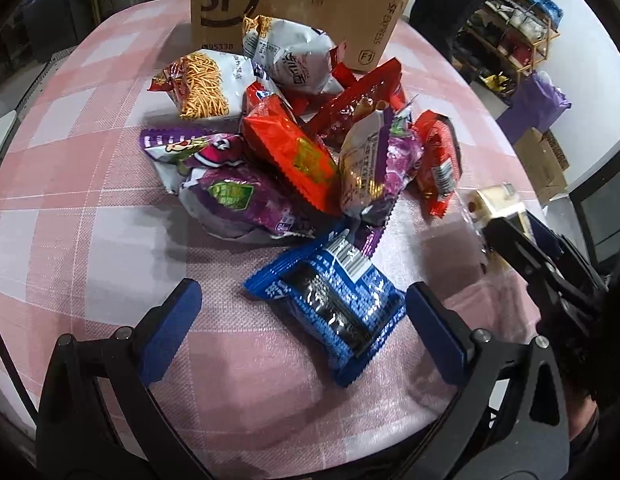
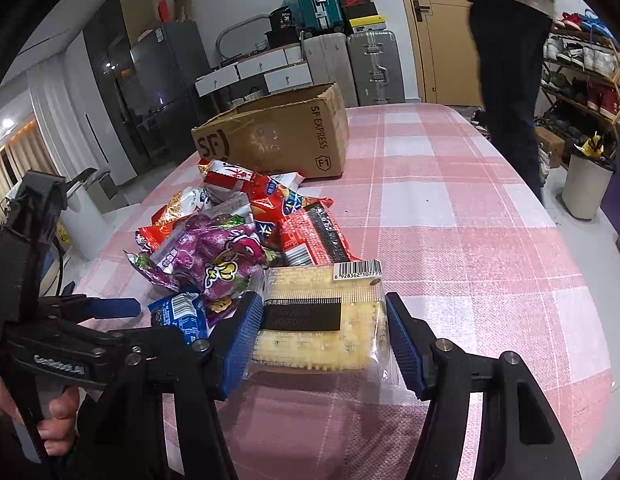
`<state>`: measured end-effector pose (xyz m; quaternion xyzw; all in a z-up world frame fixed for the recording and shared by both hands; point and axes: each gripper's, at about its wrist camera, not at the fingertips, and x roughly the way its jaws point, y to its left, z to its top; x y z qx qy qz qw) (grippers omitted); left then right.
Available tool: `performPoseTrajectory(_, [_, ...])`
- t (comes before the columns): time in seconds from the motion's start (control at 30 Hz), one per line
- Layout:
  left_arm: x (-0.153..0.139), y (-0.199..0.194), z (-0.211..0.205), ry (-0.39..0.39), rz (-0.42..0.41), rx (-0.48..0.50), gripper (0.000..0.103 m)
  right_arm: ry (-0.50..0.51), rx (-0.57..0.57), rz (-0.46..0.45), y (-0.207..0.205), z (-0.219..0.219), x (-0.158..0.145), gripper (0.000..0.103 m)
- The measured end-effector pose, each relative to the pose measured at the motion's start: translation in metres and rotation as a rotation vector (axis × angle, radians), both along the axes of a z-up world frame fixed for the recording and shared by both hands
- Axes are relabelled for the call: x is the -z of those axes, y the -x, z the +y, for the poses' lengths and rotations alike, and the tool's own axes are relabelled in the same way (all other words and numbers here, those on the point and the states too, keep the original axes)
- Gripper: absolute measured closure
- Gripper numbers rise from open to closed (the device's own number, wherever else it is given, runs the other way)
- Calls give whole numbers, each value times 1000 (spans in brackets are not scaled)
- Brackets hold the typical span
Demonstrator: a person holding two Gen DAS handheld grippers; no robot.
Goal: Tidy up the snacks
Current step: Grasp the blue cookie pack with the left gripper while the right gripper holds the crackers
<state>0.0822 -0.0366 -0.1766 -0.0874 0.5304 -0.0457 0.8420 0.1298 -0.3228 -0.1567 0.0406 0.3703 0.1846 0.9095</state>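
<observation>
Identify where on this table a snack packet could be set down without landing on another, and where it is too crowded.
Free: the pink checked tablecloth right of the brown cardboard SF box and the heap, and the cloth left of the purple-and-white packet. Crowded: the heap itself, running from the box to the blue packet by the left gripper.

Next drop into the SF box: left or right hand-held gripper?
Right, probably. The right hand-held gripper already has its fingers against the clear cracker pack, with open cloth ahead toward the SF box. The left hand-held gripper is open and empty around the blue packet.
</observation>
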Motion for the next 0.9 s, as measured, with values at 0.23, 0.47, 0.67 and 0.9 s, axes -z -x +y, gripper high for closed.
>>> performPoseTrajectory(0.23, [13, -21, -16, -44, 32, -21, 3, -16, 9, 7, -1, -8, 4, 40])
performPoseTrajectory(0.47, [15, -18, -26, -46, 13, 18, 17, -27, 18, 12, 0, -13, 6, 40])
performPoseTrajectory(0.67, [12, -10, -36, -51, -15, 108, 42, -26, 17, 7, 1, -11, 4, 40])
performPoseTrajectory(0.9, [12, -6, -31, -4, -25, 148, 62, -19, 15, 0, 2, -9, 2, 40])
